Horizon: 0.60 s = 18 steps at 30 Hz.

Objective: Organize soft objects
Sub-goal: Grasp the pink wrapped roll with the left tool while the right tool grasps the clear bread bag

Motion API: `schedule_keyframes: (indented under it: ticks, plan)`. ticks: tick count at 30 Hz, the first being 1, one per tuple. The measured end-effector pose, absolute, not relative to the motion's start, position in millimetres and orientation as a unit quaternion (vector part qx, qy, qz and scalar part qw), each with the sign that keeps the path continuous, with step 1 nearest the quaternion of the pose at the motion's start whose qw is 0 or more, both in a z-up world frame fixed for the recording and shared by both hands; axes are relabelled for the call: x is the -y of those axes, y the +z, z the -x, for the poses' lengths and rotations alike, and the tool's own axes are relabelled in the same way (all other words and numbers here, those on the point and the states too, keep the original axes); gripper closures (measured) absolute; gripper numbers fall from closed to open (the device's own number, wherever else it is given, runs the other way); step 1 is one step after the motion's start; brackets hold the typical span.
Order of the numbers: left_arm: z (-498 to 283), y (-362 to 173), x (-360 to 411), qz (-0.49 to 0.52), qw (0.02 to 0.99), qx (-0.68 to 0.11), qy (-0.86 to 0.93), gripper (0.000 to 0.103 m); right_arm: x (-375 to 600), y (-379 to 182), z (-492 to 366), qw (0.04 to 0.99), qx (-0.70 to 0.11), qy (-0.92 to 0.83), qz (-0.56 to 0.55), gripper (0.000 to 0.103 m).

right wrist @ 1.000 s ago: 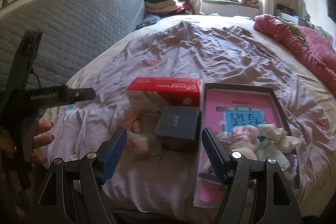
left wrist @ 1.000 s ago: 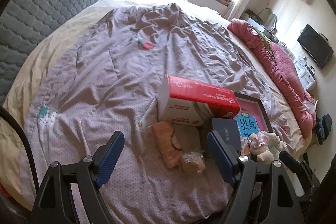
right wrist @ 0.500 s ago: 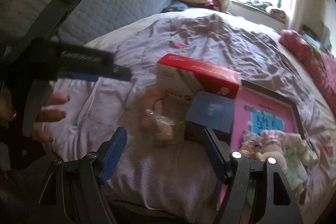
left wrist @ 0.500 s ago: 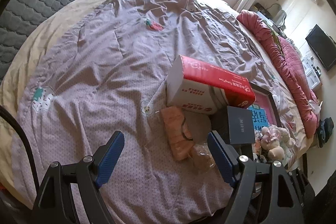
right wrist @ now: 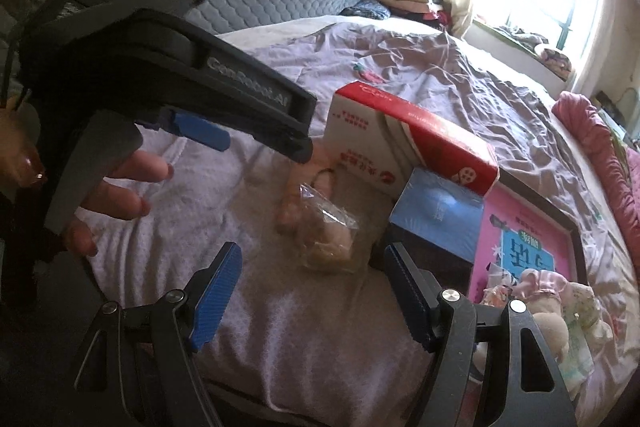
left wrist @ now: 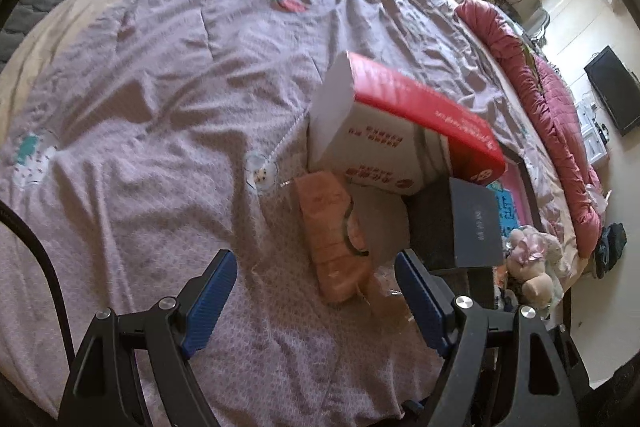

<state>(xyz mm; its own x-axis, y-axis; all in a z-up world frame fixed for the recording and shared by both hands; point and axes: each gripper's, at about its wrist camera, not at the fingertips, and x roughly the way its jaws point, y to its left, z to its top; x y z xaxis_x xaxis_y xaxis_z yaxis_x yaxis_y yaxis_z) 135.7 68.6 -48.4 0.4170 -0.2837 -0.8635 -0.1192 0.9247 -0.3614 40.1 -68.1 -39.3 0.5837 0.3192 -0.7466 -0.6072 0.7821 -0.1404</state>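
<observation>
Soft objects clustered near the foot edge of the bed (left wrist: 132,115), on its wrinkled lilac quilt (right wrist: 280,339). Largest nearby: red-and-white carton (left wrist: 400,135), tilted, propped over the others. Beside it, toward the rolled pink blanket (left wrist: 552,115), a black-framed pink board (right wrist: 528,239) lying flat, bearing a small heap of plush toys (right wrist: 560,307) at its near end. Dark blue box (right wrist: 436,223) wedged between carton and board, touching both. Against the carton's near side, an orange plush piece (left wrist: 332,239) with a black hair tie looped on it, and just nearer, a clear plastic bag (right wrist: 326,239) with something tan inside. Left tool (left wrist: 316,291) angled down over the plush piece and bag, jaws wide, nothing between the blue pads. Right tool (right wrist: 312,287) likewise wide and empty, bag just ahead of it. In the right wrist view, left hand (right wrist: 116,187) wrapped round the other tool's grey handle.
</observation>
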Motion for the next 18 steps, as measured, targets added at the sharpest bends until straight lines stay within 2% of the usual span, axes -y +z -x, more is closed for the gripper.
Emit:
schedule_keyframes:
  ticks: [18]
  plan:
    - [-174, -87, -56, 0.216, 0.788, -0.571, -0.078, 0.022, 35, -77, -64, 0.843, -0.325, 0.281, 0.324, 0.028]
